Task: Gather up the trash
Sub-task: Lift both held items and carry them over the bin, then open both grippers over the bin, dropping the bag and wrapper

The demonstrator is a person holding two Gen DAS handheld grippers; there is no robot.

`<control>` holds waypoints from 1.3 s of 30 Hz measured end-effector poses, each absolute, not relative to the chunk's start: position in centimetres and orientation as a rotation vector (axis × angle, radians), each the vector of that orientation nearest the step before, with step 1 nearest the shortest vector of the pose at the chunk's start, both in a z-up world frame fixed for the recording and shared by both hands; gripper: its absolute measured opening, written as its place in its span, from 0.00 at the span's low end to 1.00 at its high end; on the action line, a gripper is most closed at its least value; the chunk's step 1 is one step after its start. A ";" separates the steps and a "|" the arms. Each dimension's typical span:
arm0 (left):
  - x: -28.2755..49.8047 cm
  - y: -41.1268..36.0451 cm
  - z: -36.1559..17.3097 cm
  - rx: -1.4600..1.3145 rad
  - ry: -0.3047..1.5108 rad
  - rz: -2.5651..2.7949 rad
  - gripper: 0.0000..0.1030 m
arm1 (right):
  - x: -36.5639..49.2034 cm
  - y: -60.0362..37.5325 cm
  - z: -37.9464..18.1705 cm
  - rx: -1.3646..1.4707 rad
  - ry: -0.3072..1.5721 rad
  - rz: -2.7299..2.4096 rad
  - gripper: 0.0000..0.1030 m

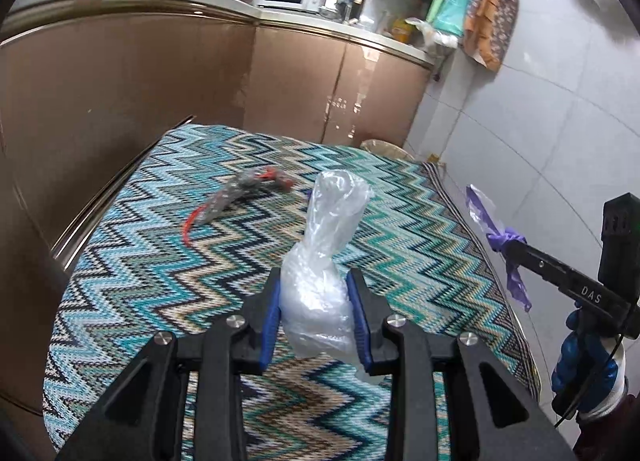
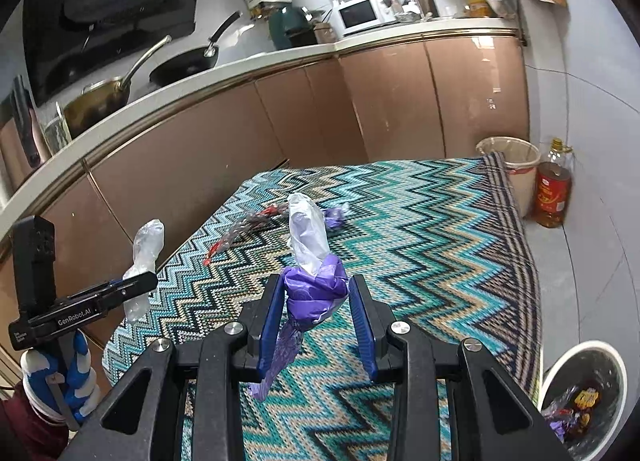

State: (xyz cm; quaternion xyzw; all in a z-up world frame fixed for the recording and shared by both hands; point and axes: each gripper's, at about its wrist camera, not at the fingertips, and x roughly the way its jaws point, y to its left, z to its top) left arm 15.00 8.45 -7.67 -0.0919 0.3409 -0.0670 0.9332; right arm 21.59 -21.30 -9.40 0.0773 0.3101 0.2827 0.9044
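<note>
Trash is held in both tongs above a zigzag-patterned cloth that covers the desk. We find the left tongs clamped on a crumpled clear plastic bag, its twisted upper part rising past the blue pads. We find the right tongs closed around a purple plastic wrapper; a pale translucent end sticks up beyond the fingertips and a purple tail hangs below them.

Ahead of both tongs, on the cloth, lies a clear wrapper with red trim. In the right wrist view a small purple scrap lies just beside it, further ahead.

To the lower right of the right tongs, off the desk edge, stands a white-rimmed waste bin with wrappers inside. Far ahead to the right we note a beige lined bin, with a cooking oil bottle beside it. Brown cabinet doors run along the left of the desk.
</note>
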 end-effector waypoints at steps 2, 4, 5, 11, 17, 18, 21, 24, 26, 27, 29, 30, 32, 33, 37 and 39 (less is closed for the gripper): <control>15.3 7.0 -7.4 -0.180 0.708 -0.167 0.29 | 21.2 -23.0 -9.5 0.191 0.629 0.573 0.30; 15.7 5.0 -7.3 -0.188 0.728 -0.224 0.29 | 20.6 -24.4 -9.5 0.213 0.616 0.559 0.30; 15.8 4.2 -7.3 -0.184 0.737 -0.241 0.29 | 20.2 -25.7 -9.4 0.228 0.604 0.545 0.30; 17.6 -4.6 -6.9 -0.093 0.788 -0.418 0.29 | 17.8 -33.1 -9.6 0.277 0.553 0.411 0.30; 20.3 -16.7 -7.6 0.023 0.847 -0.611 0.29 | 15.0 -42.3 -11.8 0.337 0.572 0.205 0.30; 20.8 -18.7 -7.9 0.032 0.862 -0.639 0.29 | 14.6 -43.4 -12.2 0.345 0.580 0.176 0.30; 22.2 -24.6 -9.2 0.056 0.913 -0.713 0.29 | 14.0 -47.3 -13.9 0.373 0.615 0.073 0.30; 23.6 -29.7 -10.7 0.080 0.960 -0.752 0.29 | 13.8 -50.4 -15.6 0.401 0.652 0.000 0.30; 24.2 -32.3 -11.8 0.094 0.986 -0.767 0.29 | 13.9 -52.0 -16.6 0.409 0.676 -0.037 0.31; 24.7 -33.7 -12.5 0.097 1.003 -0.775 0.30 | 13.9 -52.4 -17.0 0.412 0.686 -0.046 0.31; 25.6 -35.5 -13.6 0.077 1.034 -0.789 0.30 | 14.3 -53.3 -17.7 0.417 0.706 -0.063 0.32; 25.9 -36.2 -14.1 0.073 1.045 -0.791 0.30 | 14.4 -53.4 -17.8 0.417 0.712 -0.068 0.32; 26.2 -37.4 -14.6 0.071 1.053 -0.792 0.34 | 14.8 -53.9 -18.3 0.426 0.722 -0.079 0.34; 26.4 -37.9 -14.9 0.070 1.054 -0.795 0.38 | 14.9 -54.1 -18.6 0.431 0.728 -0.082 0.34; 27.2 -39.3 -15.5 0.061 1.054 -0.803 0.47 | 15.0 -54.8 -19.4 0.424 0.749 -0.099 0.42; 27.5 -39.6 -15.6 0.055 1.058 -0.801 0.47 | 14.9 -55.1 -19.6 0.430 0.755 -0.104 0.42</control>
